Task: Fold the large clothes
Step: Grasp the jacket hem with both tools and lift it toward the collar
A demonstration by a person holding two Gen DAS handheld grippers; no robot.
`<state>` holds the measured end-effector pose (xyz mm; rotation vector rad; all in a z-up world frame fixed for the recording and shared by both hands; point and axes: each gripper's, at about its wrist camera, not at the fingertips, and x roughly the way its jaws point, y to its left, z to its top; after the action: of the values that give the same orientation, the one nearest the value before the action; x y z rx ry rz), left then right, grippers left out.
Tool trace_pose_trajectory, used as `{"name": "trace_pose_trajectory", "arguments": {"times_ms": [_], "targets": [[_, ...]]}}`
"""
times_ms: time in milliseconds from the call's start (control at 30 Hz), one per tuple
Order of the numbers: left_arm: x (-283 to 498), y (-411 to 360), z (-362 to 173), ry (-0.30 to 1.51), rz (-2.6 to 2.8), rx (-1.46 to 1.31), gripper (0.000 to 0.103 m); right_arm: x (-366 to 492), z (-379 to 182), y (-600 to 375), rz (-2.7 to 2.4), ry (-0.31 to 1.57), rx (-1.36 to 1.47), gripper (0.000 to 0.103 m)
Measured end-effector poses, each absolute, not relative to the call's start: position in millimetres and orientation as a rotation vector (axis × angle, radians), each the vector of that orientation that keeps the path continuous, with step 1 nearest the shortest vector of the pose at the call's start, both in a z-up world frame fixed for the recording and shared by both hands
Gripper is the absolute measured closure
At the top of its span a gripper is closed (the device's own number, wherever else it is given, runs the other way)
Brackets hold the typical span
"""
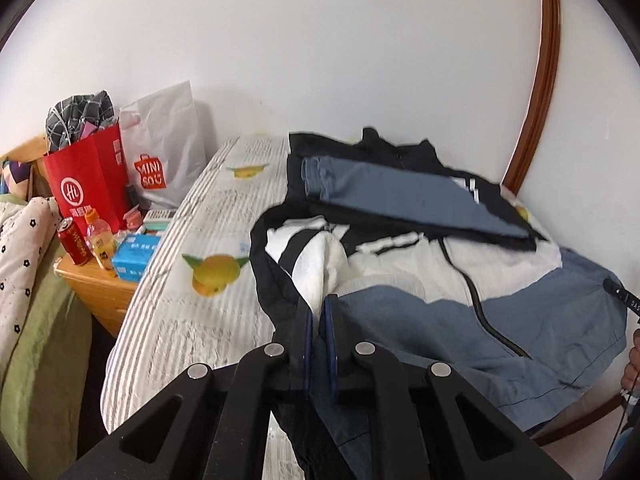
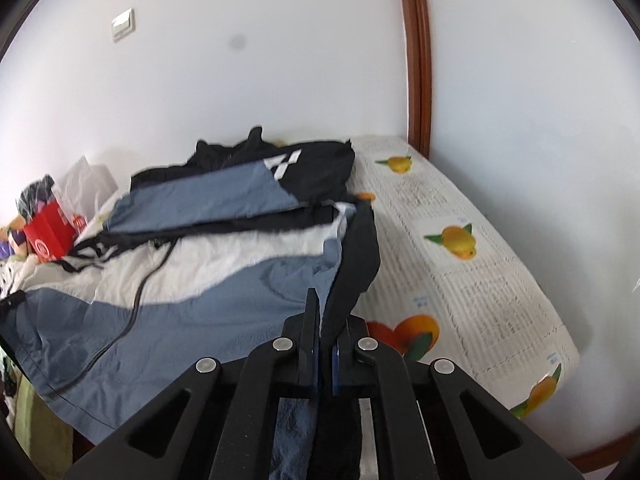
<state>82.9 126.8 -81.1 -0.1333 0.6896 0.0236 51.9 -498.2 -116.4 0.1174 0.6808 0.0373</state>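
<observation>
Inside red bag, perhaps checked cloth.

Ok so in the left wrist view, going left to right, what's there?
Floral quilt → red can → orange drink bottle → blue tissue pack → fruit print on the mattress → blue, white and black jacket.

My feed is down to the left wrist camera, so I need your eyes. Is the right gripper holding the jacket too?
Observer: Yes, the right gripper is shut on the jacket, with its dark edge pinched between the fingers.
Operator: What lies on the bed past that side?
Observer: Bare mattress with orange fruit prints; no clothing there.
Operator: Any marking on the folded sleeve?
Observer: A white diamond logo on the black part.
</observation>
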Motion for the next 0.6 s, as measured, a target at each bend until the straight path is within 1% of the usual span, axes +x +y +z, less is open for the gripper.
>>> {"name": "trace_pose_trajectory", "arguments": {"times_ms": [300, 600], "targets": [[110, 125, -50, 0.636, 0.044, -0.126, 0.097, 79, -81, -499, 0.043, 0.608, 0.162, 0.1], [159, 115, -29, 0.612, 0.063, -0.103, 0.097, 130, -64, -496, 0.041, 0.593, 0.173, 0.099]]}}
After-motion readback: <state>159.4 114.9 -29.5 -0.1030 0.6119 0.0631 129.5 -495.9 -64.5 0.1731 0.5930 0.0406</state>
